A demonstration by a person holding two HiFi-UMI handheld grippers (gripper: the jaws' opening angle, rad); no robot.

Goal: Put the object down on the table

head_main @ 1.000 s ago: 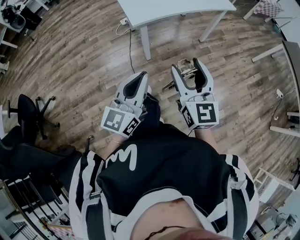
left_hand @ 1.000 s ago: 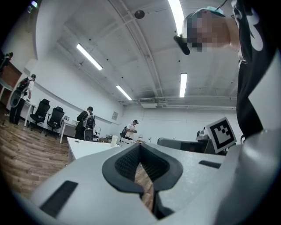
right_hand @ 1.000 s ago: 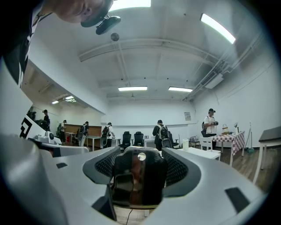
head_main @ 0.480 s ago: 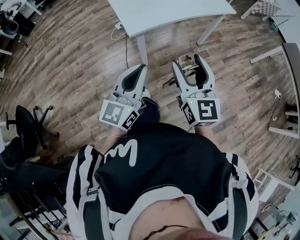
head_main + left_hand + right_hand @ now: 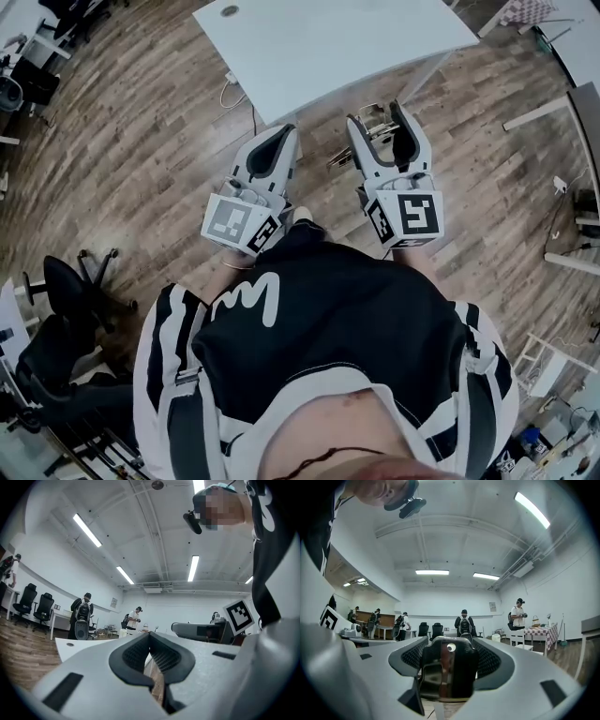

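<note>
Right gripper (image 5: 377,117): its 2 jaws are clamped tight on the dark object (image 5: 447,672), so it cannot fall.
Dark object: it sits between the right jaws, up in the air over the wood floor (image 5: 141,141). It is not on the table yet. A thin wire part pokes out at its 11 o'clock in the head view.
Left gripper (image 5: 279,139): its jaws are pressed together with nothing in them. It sits at 9 o'clock of the right one and has no job now.
Table (image 5: 347,47): white and bare, at 12 o'clock, just past the jaw tips.
Why held this way: both tools point to 12 o'clock, close to the body, likely to carry the object steadily.
Next, I think: bring the object over the table top, go down low, then open the jaws.
Watch out: opening too high could make it bounce or roll off.
</note>
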